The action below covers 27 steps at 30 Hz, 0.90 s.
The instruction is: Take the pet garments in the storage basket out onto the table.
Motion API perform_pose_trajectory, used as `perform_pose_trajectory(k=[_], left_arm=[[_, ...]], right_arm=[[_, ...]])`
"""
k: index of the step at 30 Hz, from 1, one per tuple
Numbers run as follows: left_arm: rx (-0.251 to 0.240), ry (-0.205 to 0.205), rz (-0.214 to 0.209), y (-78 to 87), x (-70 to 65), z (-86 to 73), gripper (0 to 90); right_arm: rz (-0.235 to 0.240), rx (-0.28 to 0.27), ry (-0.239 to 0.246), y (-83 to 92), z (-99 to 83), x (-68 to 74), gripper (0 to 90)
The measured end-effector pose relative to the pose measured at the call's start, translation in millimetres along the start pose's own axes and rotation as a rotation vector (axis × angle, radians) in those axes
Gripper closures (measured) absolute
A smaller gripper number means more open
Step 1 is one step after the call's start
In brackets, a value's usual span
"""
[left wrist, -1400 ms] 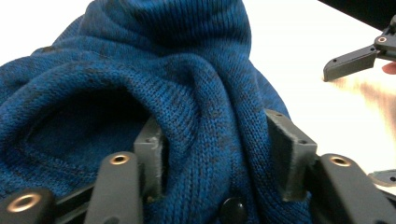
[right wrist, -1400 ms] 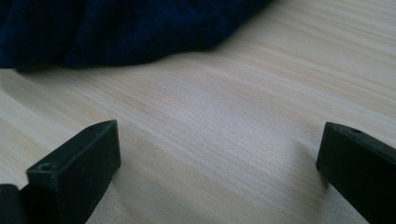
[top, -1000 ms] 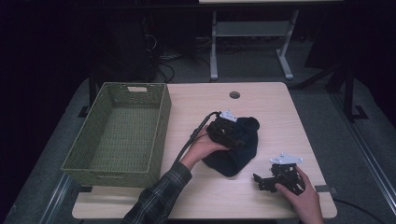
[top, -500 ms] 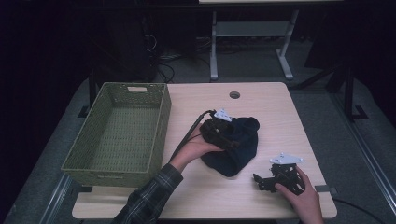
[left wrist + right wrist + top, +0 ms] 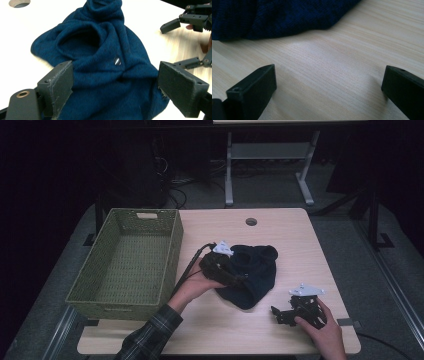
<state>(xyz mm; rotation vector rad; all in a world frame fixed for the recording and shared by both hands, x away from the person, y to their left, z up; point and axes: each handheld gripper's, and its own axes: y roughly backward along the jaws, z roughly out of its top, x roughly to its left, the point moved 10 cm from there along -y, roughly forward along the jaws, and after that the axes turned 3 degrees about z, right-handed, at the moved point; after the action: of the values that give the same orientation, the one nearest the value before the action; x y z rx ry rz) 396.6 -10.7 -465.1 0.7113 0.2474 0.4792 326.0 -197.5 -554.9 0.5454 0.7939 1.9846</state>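
Here we see a dark blue knitted garment (image 5: 252, 272) lying crumpled near the middle of the light wooden tabletop (image 5: 300, 245), just toward three o'clock from a green woven basket (image 5: 131, 262) that stands along the tabletop's nine o'clock side. The left gripper (image 5: 234, 277) sits at the garment's nine o'clock edge; in the left gripper view its fingers (image 5: 60, 85) have just been opening and now stand wide apart, with the cloth lying between and beyond them but not pressed by either pad. A small round silver button (image 5: 117, 61) shows on a fold of the garment (image 5: 100, 62) between those fingers. The right gripper (image 5: 281, 314) rests on the tabletop toward five o'clock from the garment, close to it but apart, held in the person's right hand (image 5: 322, 332). In the right gripper view its fingers (image 5: 253, 92) are spread wide over bare wood (image 5: 329, 70), and the garment's hem (image 5: 274, 20) lies at twelve o'clock ahead of them, untouched. A round hole (image 5: 251, 221) marks the tabletop at the garment's twelve o'clock.
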Motion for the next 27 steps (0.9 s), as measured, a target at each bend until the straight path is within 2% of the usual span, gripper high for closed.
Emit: perform_pose_trajectory(k=[5,17,27], left_arm=[[-0.002,0.001,0.019,7.4,0.1,-12.1,13.5],[-0.030,0.047,0.050,15.6,-5.0,-36.1,13.1],[-0.010,0.040,0.076,21.0,-10.5,-61.5,13.1]], right_arm=[[0.000,0.000,0.000,0.0,0.0,0.0,0.0],[0.000,0.000,0.000,0.0,0.0,0.0,0.0],[0.000,-0.001,0.002,-0.1,0.1,-0.1,0.0]])
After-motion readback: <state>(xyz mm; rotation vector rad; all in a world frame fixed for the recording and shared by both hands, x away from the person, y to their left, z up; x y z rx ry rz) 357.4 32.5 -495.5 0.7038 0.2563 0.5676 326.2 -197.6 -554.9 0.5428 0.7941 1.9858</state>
